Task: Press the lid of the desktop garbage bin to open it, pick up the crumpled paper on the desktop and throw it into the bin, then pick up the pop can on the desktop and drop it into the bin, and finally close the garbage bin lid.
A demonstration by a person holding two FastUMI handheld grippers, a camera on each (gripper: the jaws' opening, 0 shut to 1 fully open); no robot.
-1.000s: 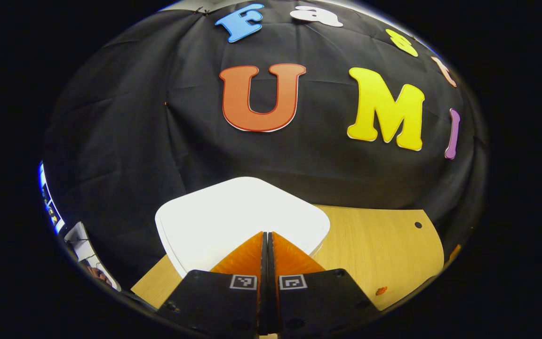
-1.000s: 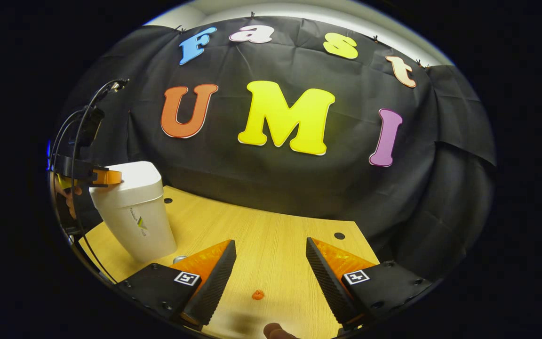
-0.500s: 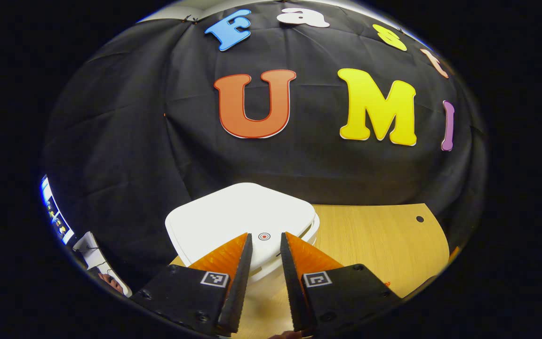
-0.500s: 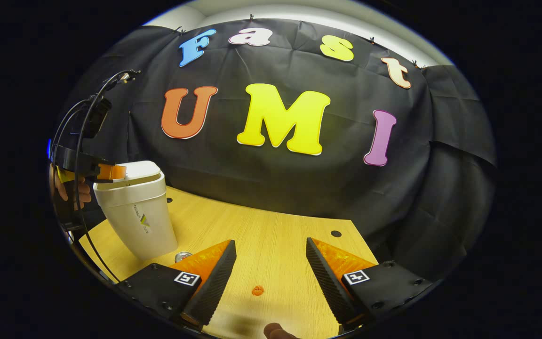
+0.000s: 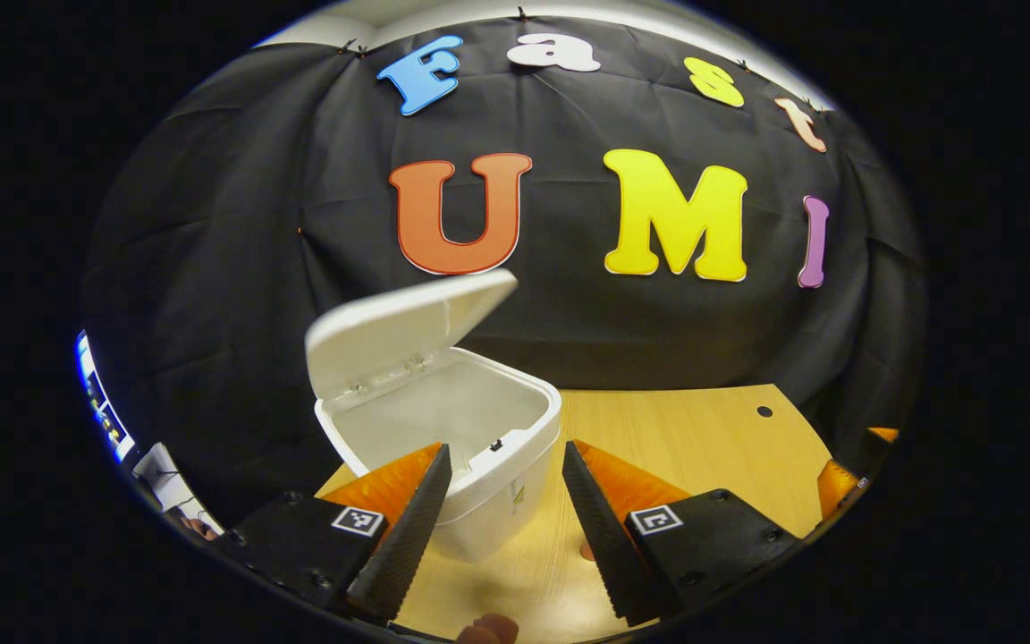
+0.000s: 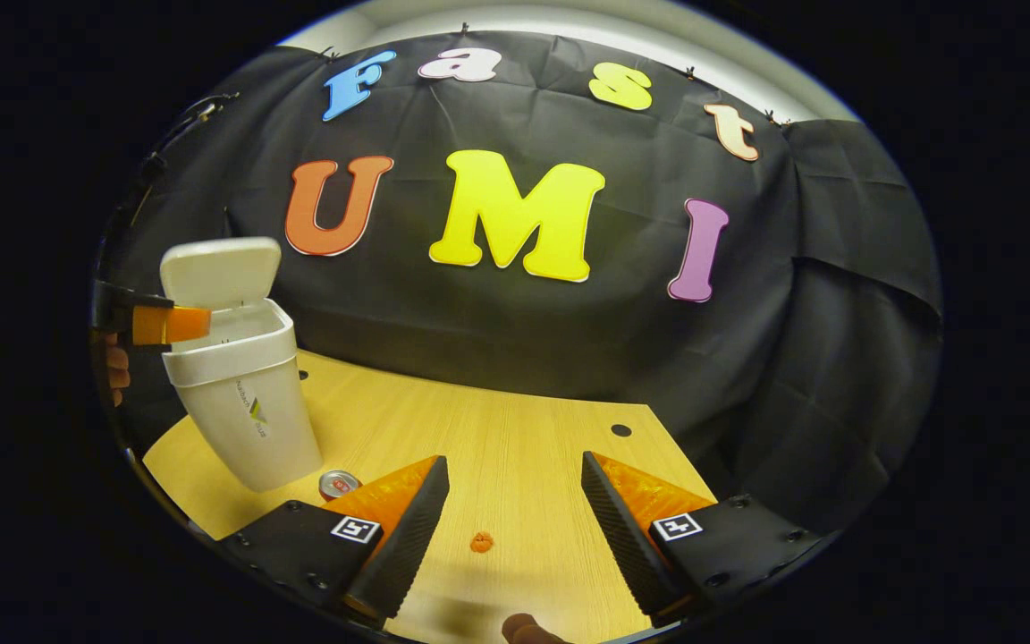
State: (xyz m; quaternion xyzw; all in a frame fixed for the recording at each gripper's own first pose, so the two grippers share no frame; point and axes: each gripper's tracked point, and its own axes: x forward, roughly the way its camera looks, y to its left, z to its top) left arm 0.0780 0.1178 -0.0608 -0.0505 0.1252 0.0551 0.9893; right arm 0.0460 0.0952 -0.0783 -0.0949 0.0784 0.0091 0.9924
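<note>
A: Between our left fingers, which stand spread with nothing in them, we look straight at the bin. It sits just ahead on the desk, its lid tipped up and back on the hinge, the white inside bare as far as we can see.

B: Our right fingers are spread and empty too, low over the desk. Just left of them, near the foot of the bin, we see the top of the can. The left gripper hangs at the bin's rim in this view.

A: And the paper? We cannot find it for certain. There is a small orange speck on the desk between our right fingers, too small to name.

B: Then we judge by kind. Crumpled paper should be light and soft; it gives under a pinch, so we take it across the middle and close gently.

A: The can looks like thin metal, smooth and rounded, likely light. We would grip it across the body, not the rim, firm enough that it does not slide, not so hard that it dents.

B: The bin looks light as well; a knock on the rim could shift it.
</note>
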